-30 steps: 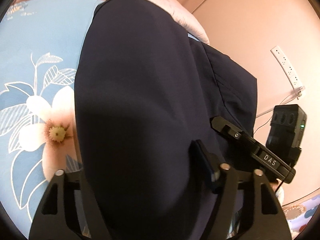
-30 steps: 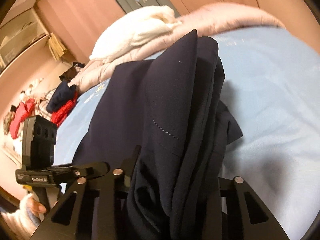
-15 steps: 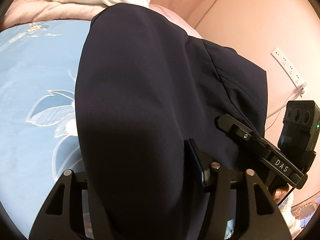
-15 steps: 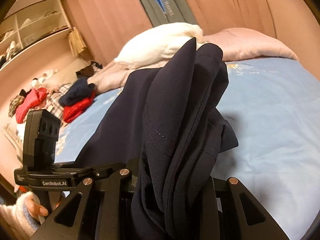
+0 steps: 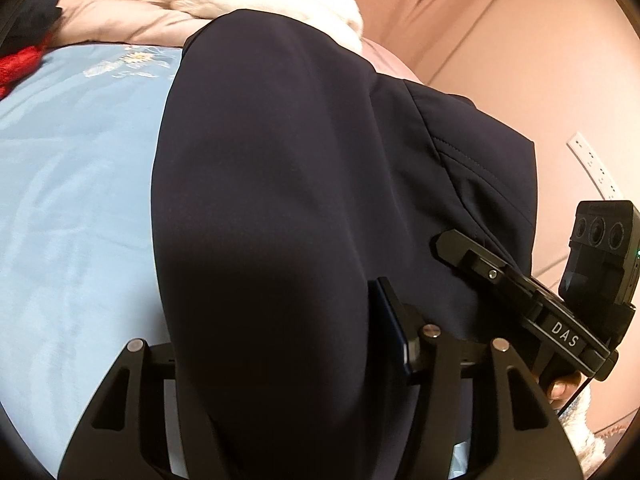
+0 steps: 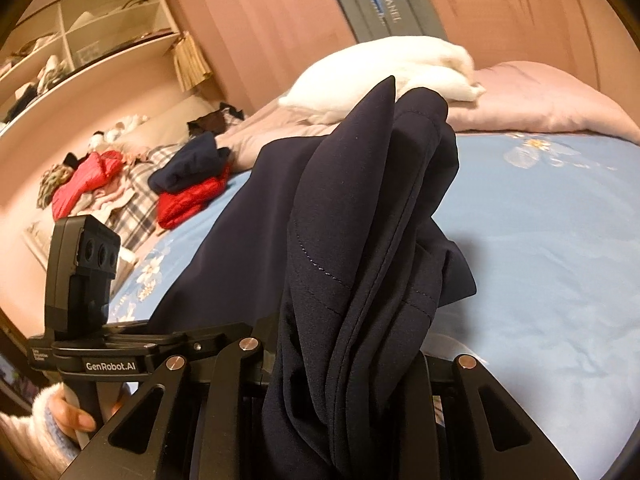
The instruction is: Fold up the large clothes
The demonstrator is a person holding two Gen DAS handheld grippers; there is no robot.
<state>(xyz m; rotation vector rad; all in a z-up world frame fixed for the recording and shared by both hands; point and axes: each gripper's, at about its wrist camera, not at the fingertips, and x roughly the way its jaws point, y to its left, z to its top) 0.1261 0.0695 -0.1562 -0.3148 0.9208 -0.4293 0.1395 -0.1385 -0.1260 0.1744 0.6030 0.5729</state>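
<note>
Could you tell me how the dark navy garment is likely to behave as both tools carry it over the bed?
The navy garment is probably floppy: it bunches in vertical folds in the right tool. In the left tool it drapes smoothly, suggesting a fairly heavy, smooth weave that may slide. Loose ends will likely sag toward the blue bedsheet.

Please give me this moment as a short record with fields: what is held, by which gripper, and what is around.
held item: navy garment, bunched in folds in the right wrist view
left gripper: shut on the garment
right gripper: shut on the garment
surface: light blue floral bedsheet
behind: pink quilt with white bedding on top
side: red and dark clothes pile
</note>
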